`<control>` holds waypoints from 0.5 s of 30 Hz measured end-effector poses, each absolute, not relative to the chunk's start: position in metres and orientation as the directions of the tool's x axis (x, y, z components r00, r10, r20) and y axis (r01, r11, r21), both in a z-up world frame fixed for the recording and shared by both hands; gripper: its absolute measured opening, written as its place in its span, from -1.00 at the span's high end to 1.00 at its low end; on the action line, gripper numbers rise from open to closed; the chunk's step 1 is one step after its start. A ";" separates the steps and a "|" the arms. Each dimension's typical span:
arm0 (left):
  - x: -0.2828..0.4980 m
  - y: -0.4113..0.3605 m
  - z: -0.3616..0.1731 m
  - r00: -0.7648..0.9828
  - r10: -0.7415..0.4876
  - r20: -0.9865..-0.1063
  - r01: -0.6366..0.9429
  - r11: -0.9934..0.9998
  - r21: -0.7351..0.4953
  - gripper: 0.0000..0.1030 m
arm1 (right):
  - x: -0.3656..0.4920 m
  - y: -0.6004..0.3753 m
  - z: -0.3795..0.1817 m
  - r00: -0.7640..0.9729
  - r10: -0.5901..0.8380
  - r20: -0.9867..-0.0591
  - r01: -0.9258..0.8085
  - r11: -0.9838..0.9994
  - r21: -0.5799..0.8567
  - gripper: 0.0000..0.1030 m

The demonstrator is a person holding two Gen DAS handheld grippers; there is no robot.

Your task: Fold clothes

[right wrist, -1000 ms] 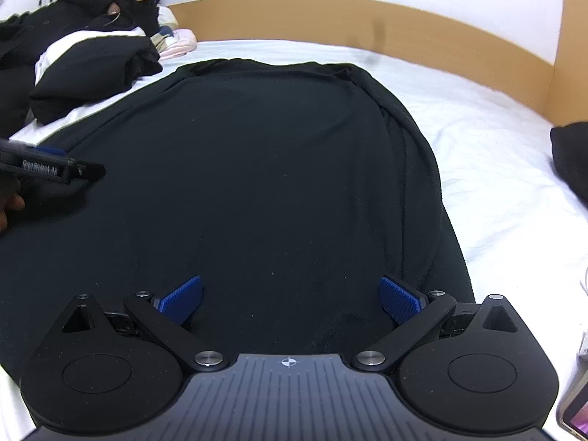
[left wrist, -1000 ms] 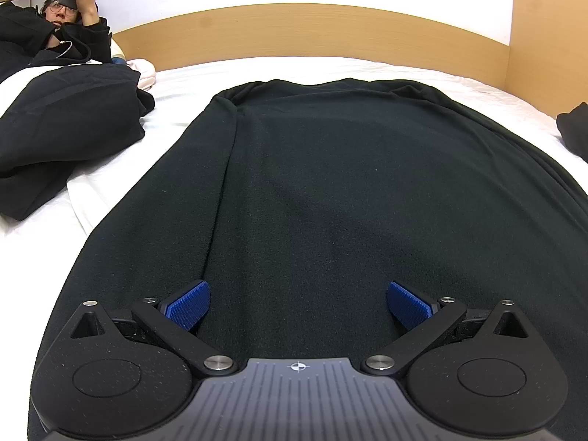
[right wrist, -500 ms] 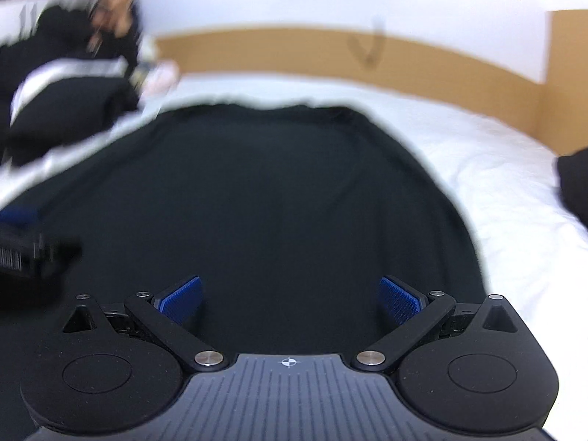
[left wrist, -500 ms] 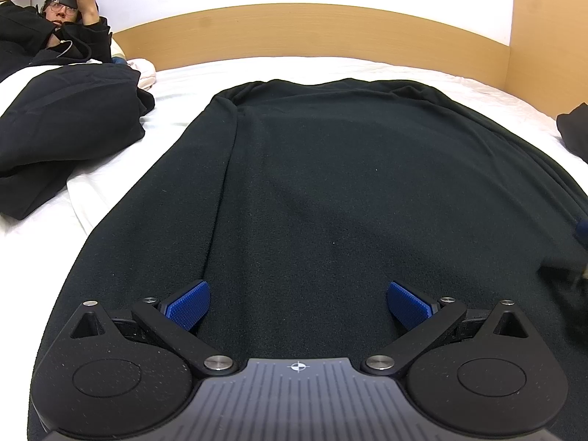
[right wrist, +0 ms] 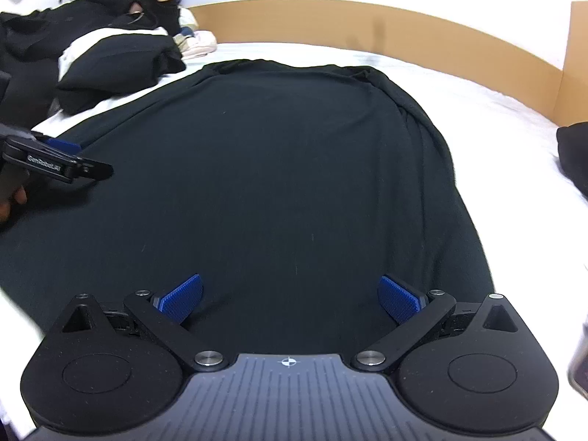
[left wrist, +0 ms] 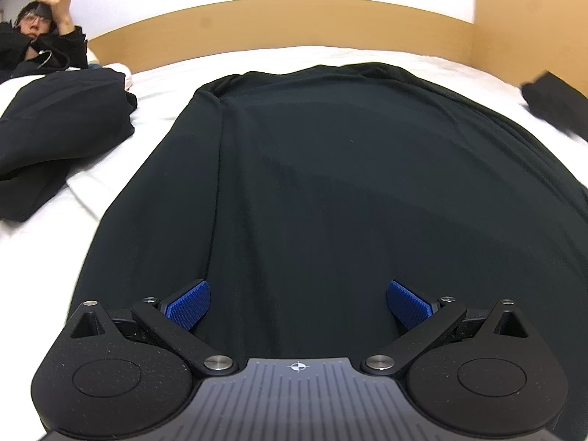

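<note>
Both grippers have crept a little closer over the big black soft cloth (left wrist: 349, 191) since a second ago, and the right view, blurry half a second back, is sharp again. That cloth lies spread flat on the white bed sheet (left wrist: 330, 57), with a long fold running down its left side. Left gripper (left wrist: 298, 303) hangs low above the near edge of the cloth, its blue bumpy pads (left wrist: 188, 303) spread wide apart and holding nothing. Right gripper (right wrist: 290, 299) is the same (wide apart, nothing between its pads (right wrist: 398, 297)), near the cloth's right edge. A lumpy black pile of clothes (left wrist: 55, 132) sits to the left on the bed. Far back, a person (left wrist: 40, 40) holds up a phone by the light brown wooden headboard (left wrist: 294, 22).
</note>
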State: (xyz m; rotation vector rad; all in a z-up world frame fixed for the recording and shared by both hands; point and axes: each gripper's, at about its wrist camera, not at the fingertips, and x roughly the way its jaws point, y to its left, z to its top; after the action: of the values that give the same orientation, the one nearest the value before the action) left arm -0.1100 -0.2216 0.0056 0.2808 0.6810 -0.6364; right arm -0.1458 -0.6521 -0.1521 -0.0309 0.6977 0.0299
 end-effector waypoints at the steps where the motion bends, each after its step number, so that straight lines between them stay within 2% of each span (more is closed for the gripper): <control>1: -0.118 -0.214 0.007 0.594 -0.449 -0.667 0.631 0.775 0.040 -1.00 | -0.157 -0.654 -0.151 0.773 0.015 -0.634 -0.033 0.999 -0.017 -1.00; 5: -0.151 -0.173 0.016 0.543 -0.479 -0.690 0.635 0.772 -0.036 -0.99 | -0.201 -0.661 -0.140 0.794 0.012 -0.608 0.016 0.999 0.042 -0.92; 8: -0.169 -0.150 0.031 0.513 -0.547 -0.662 0.655 0.747 -0.110 -0.99 | -0.224 -0.671 -0.124 0.810 0.041 -0.585 0.055 0.988 0.145 -0.91; 10: -0.175 -0.141 0.035 0.496 -0.578 -0.648 0.667 0.731 -0.142 -0.99 | -0.235 -0.676 -0.118 0.813 0.063 -0.579 0.060 0.980 0.191 -0.80; 13: -0.175 -0.130 0.034 0.477 -0.613 -0.630 0.660 0.723 -0.204 -0.99 | -0.235 -0.686 -0.113 0.809 0.094 -0.580 0.083 0.959 0.272 -0.49; 15: -0.172 -0.123 0.031 0.460 -0.637 -0.619 0.645 0.719 -0.261 -0.99 | -0.233 -0.690 -0.110 0.815 0.145 -0.561 0.077 0.932 0.353 -0.02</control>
State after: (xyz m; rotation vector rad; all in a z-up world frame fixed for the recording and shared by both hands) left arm -0.1724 -0.1233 0.0306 0.0110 0.7567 -0.7887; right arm -0.2327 -0.6899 -0.1098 0.3744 0.6207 0.0369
